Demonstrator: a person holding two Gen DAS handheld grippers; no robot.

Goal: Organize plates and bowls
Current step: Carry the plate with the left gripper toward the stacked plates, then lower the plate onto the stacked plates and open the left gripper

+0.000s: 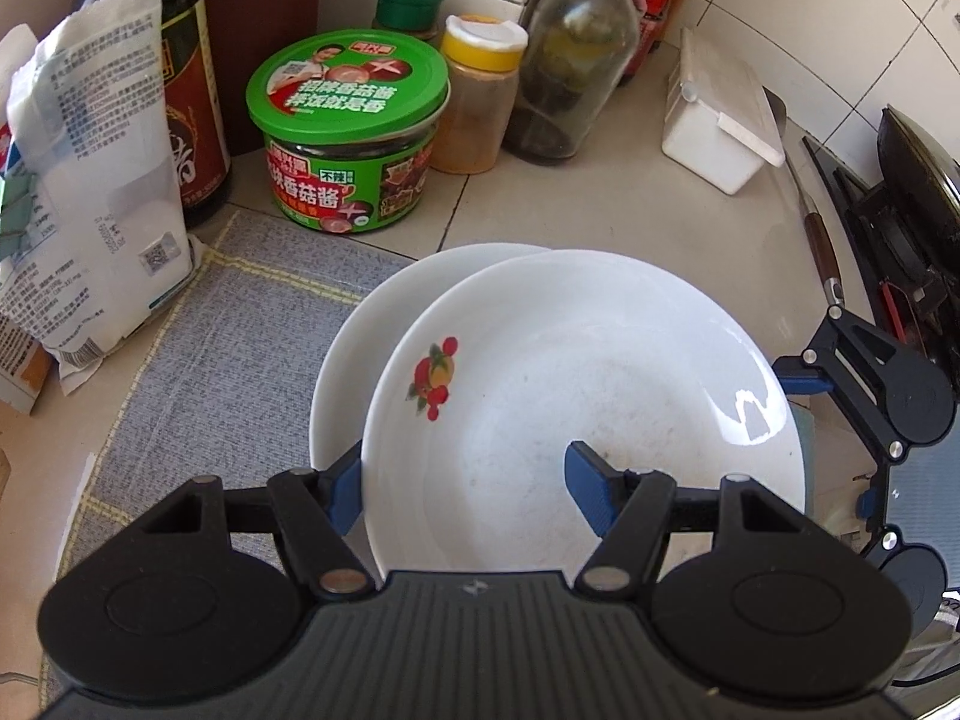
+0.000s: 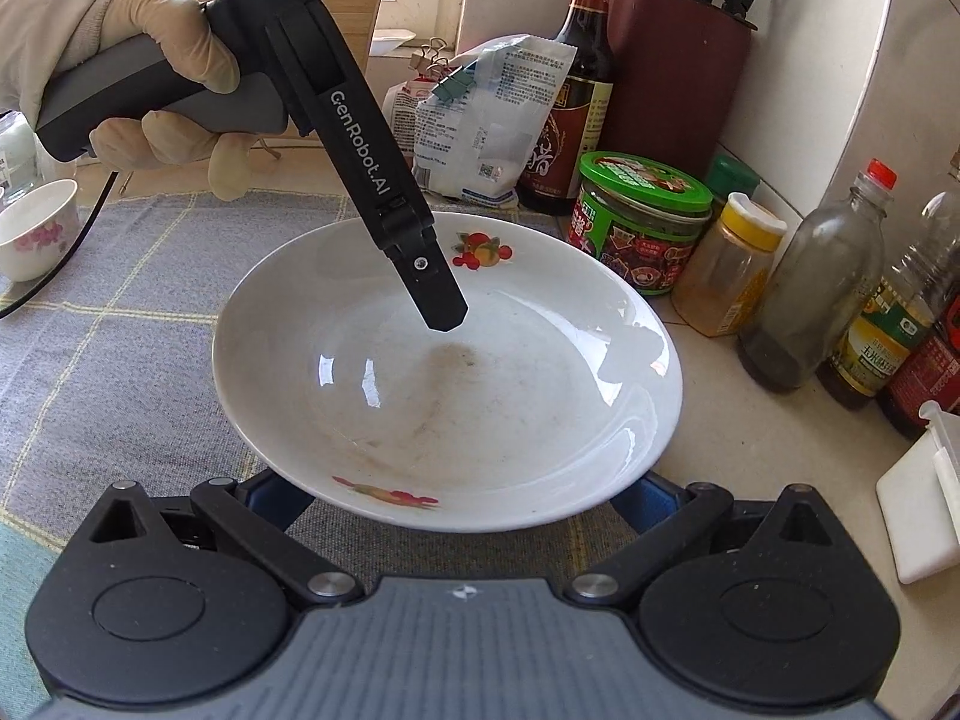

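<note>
Straddling the near rim of the upper fruit-print plate point(image 1: 576, 396), my left claw point(image 1: 474, 489) has one blue finger outside the rim and the other inside the dish, with a clear gap between them, so it is spread and not yet pinching anything. That plate sits offset on a second white plate point(image 1: 348, 372), which rests on the grey checked mat point(image 1: 240, 324) on the tiled desk point(image 1: 600, 204).

My right claw point(image 2: 462, 498) is at the opposite edge; its fingers are tucked under the rim (hidden from me), spread wide either side, and I cannot tell whether they touch the plate.

Risks as I judge them:
- Glazed porcelain is slick. A shallow pinch on the sloped rim could slide off, dropping the plate onto the one below and chipping both.
- The offset stack means a lift on one side may drag or tip the lower plate.
- Two claws on one plate could pull against each other and twist it loose.
- A swing toward the back could hit the green-lidded sauce jar point(image 1: 348, 132), the yellow-capped spice jar point(image 1: 480, 96) or the glass bottle point(image 1: 576, 60).
- The small floral cup point(image 2: 36, 228) sits on the mat's far edge, near the cable.
</note>
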